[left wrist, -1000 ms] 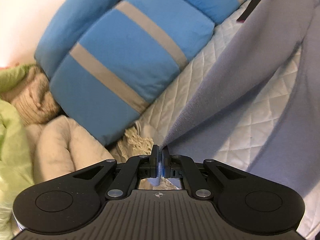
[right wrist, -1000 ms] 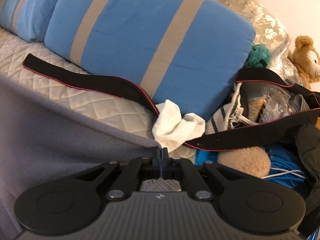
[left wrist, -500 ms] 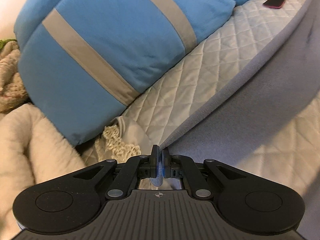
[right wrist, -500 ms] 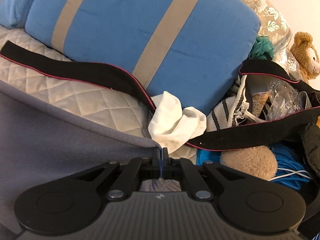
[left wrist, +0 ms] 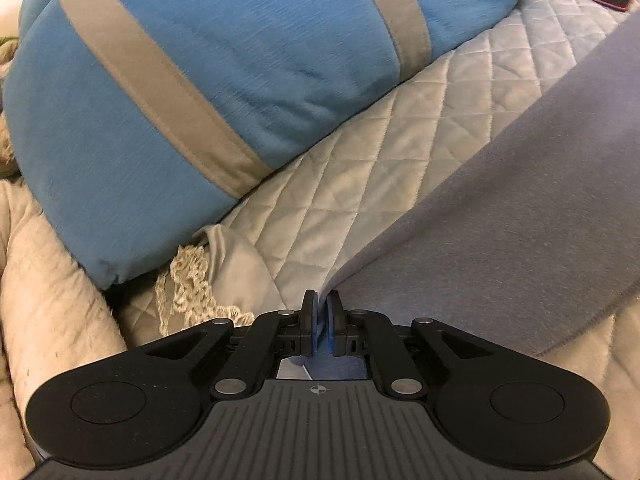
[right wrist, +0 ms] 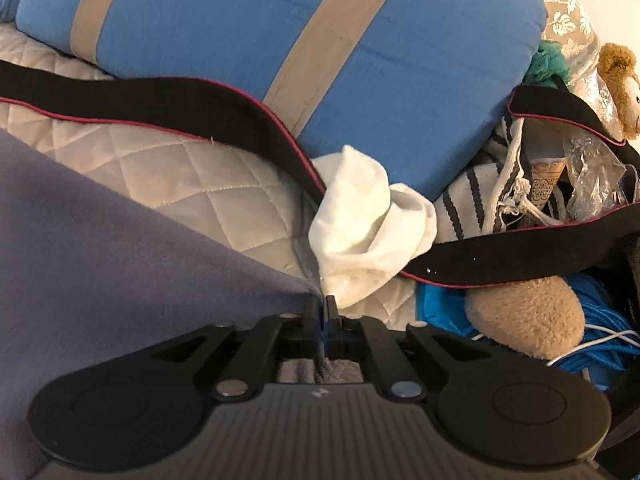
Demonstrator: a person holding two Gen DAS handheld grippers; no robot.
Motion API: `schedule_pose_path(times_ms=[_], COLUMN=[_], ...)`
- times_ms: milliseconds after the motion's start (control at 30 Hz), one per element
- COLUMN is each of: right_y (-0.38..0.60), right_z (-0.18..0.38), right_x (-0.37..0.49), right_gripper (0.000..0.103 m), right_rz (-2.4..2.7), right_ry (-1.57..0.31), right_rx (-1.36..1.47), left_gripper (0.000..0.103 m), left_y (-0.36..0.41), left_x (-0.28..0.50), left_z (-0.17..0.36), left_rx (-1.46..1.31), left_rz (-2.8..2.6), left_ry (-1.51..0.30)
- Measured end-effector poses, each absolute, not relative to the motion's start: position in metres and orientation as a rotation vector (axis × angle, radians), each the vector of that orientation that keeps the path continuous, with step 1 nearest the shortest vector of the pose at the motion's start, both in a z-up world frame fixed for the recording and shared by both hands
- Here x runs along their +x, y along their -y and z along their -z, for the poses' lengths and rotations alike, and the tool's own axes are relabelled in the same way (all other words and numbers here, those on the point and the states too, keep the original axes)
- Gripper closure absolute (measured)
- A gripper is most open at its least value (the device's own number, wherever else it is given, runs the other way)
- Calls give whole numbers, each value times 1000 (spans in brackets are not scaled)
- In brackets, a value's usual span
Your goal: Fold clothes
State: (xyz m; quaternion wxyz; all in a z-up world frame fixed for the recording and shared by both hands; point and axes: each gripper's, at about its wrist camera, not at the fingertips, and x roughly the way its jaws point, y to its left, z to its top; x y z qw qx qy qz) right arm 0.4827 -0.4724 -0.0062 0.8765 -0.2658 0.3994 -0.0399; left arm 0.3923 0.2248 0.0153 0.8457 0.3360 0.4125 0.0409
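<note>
A grey fleece garment [left wrist: 500,200] lies spread on the quilted cream bed cover [left wrist: 360,168]. Its near-left corner runs into my left gripper [left wrist: 321,300], whose jaws are opening by a narrow gap with the cloth still pinched between them. In the right wrist view the same garment [right wrist: 100,240] fills the lower left. Its right corner is caught in my right gripper [right wrist: 322,304], whose jaws are also opening, with a fold of cloth hanging below them.
Blue pillows with beige stripes [left wrist: 200,80] [right wrist: 320,40] lie just beyond the garment. A black strap with red piping [right wrist: 180,100], a white cloth [right wrist: 360,220], a striped bag and plush toys [right wrist: 524,316] crowd the right. A beige blanket [left wrist: 48,300] sits left.
Both grippers came down and forward, laying the grey garment flat on the bed cover. The pillows loom closer. A small gap now shows between each pair of jaws.
</note>
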Motion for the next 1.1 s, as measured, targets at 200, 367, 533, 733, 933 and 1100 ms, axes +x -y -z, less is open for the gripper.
schedule_pose_path(times_ms=[200, 367, 533, 733, 933, 1100], right_y=[458, 438, 412, 367, 318, 285], right_z=[-14, -31, -43, -55, -68, -76], right_x=[463, 432, 389, 325, 261, 231], right_gripper=[19, 1, 0, 0, 0, 0], right_rz=[39, -75, -164, -297, -451, -561], right_ry=[-769, -738, -691, -620, -558, -520], right_rx=[-576, -599, -616, -660, -701, -683], left_gripper=[27, 26, 25, 25, 25, 25], left_y=[-232, -228, -205, -169, -145, -116], left_x=[371, 331, 285, 243, 221, 220], left_z=[-37, -61, -75, -71, -49, -45], left_rx=[716, 672, 616, 590, 652, 719], left_rz=[-185, -128, -39, 97, 170, 271], left_ry=[-772, -730, -698, -695, -703, -642])
